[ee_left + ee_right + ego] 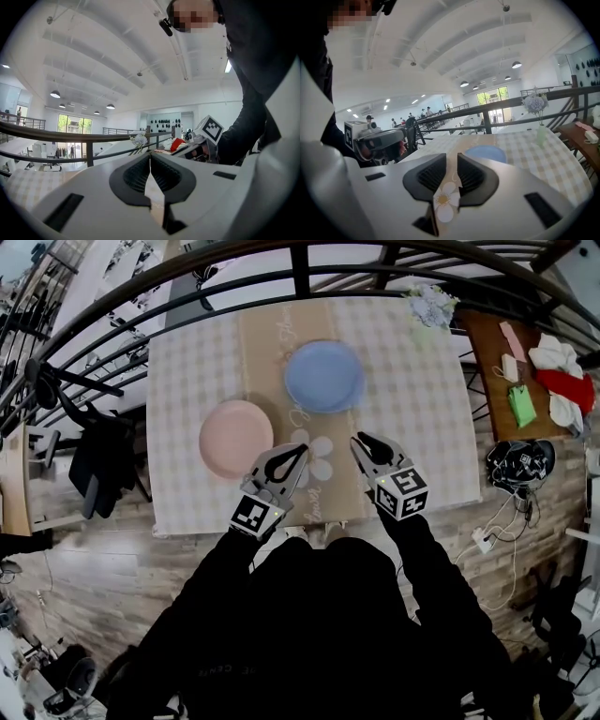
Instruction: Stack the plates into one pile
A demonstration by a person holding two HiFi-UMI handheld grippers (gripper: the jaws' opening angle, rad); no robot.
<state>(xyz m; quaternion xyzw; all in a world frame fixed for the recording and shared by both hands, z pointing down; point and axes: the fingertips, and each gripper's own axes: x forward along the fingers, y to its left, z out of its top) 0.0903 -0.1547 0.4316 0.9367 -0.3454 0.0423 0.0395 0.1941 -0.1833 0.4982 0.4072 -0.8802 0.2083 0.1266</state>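
Note:
A blue plate (323,376) lies on the beige runner at the far middle of the checked table (412,418). A pink plate (236,439) lies nearer, to the left. Both grippers hover over the table's near edge. My left gripper (300,451) is just right of the pink plate, its jaws shut with nothing between them (150,154). My right gripper (358,440) is below and right of the blue plate. Its jaws stand a little apart and empty (450,157), with the blue plate (485,152) ahead of them.
A dark curved railing (281,277) runs round the table's far side. A vase of flowers (431,306) stands at the far right corner. A brown side table (502,381) with cloths is at the right, a dark chair (98,460) at the left, and cables (492,526) lie on the floor.

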